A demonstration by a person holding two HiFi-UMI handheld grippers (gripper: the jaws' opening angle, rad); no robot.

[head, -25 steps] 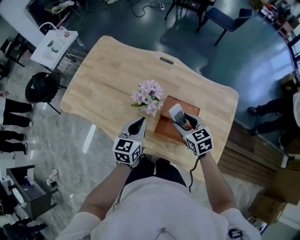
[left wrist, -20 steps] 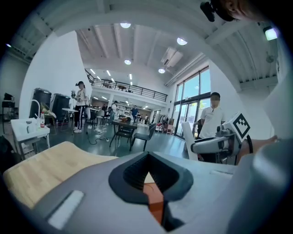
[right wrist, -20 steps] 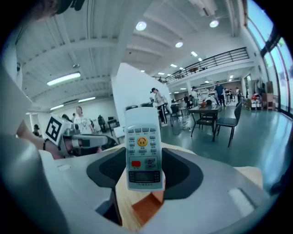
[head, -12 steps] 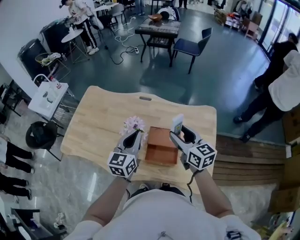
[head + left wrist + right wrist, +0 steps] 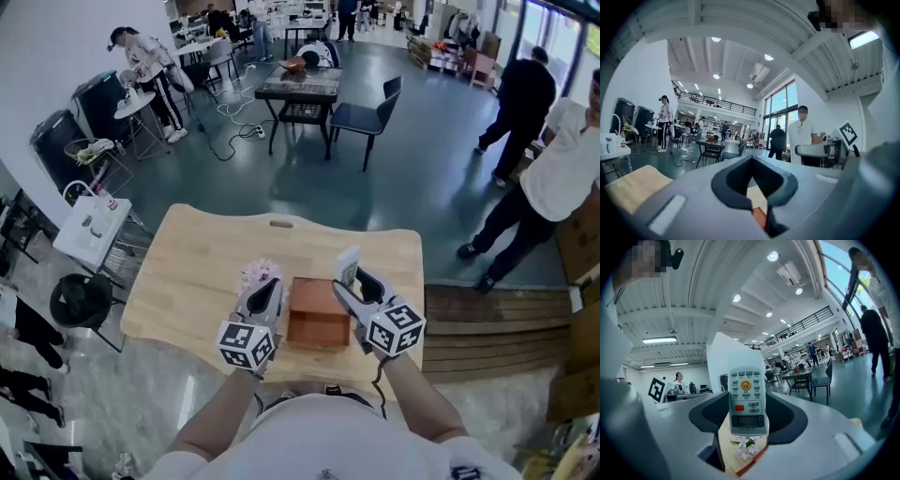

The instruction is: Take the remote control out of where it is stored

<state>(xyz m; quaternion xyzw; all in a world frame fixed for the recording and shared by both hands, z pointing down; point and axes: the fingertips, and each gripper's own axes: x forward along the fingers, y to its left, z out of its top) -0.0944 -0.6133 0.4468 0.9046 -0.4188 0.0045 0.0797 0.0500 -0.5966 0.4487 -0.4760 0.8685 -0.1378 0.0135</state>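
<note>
A white remote control (image 5: pixel 746 401) with a smiley button stands upright between the jaws of my right gripper (image 5: pixel 748 414), which is shut on it. In the head view the remote (image 5: pixel 349 265) is held above the table, just right of the open brown box (image 5: pixel 317 315), clear of it. My left gripper (image 5: pixel 265 289) hovers left of the box with its jaws shut and nothing in them; in the left gripper view its fingertips (image 5: pixel 751 162) meet at a point.
A pink flower bunch (image 5: pixel 261 273) lies by the left gripper on the wooden table (image 5: pixel 197 272). Beyond the table stand a blue chair (image 5: pixel 361 117), a dark table (image 5: pixel 298 86) and several people. A wooden step (image 5: pixel 487 328) lies to the right.
The right gripper has lifted the remote up and rightward from over the box. The head view has tilted up, so more of the room shows.
</note>
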